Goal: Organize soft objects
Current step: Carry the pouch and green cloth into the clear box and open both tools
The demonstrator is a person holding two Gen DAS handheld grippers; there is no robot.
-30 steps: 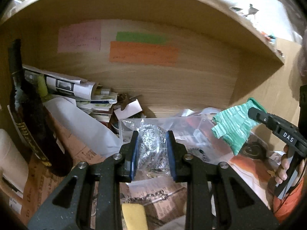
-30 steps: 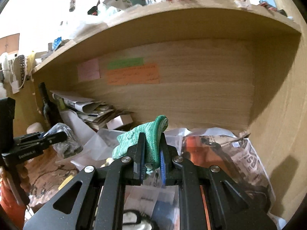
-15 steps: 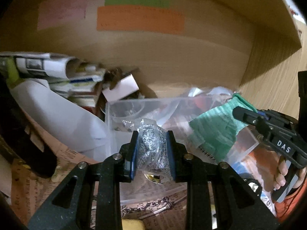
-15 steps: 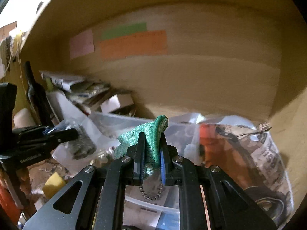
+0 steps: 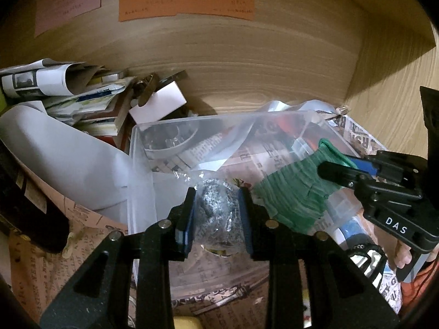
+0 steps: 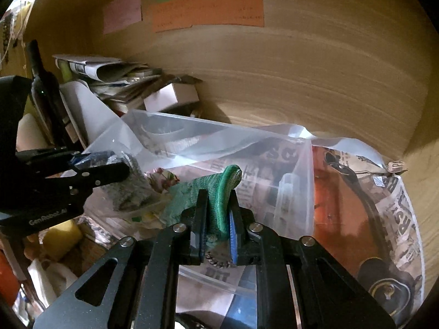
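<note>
My left gripper (image 5: pixel 218 211) is shut on a bagged silver scrubber (image 5: pixel 218 213) and holds it over the near part of a clear plastic bin (image 5: pixel 142 148). My right gripper (image 6: pixel 218 219) is shut on a green knitted cloth (image 6: pixel 219 194), held over the same bin (image 6: pixel 299 181). The cloth (image 5: pixel 296 192) and the right gripper (image 5: pixel 340 170) show at the right in the left wrist view. The left gripper (image 6: pixel 104 167) with the scrubber (image 6: pixel 129 189) shows at the left in the right wrist view.
The bin sits in a wooden shelf bay lined with newspaper (image 6: pixel 395 192). Stacked papers and a white box (image 5: pixel 159 104) crowd the back left, with a dark bottle (image 6: pixel 45 93) at far left. A yellow sponge (image 6: pixel 61 235) lies at the front left. Coloured notes (image 5: pixel 186 2) hang on the back wall.
Both grippers have moved forward and down into the shelf bay, now over the clear bin. Each still holds its object.
</note>
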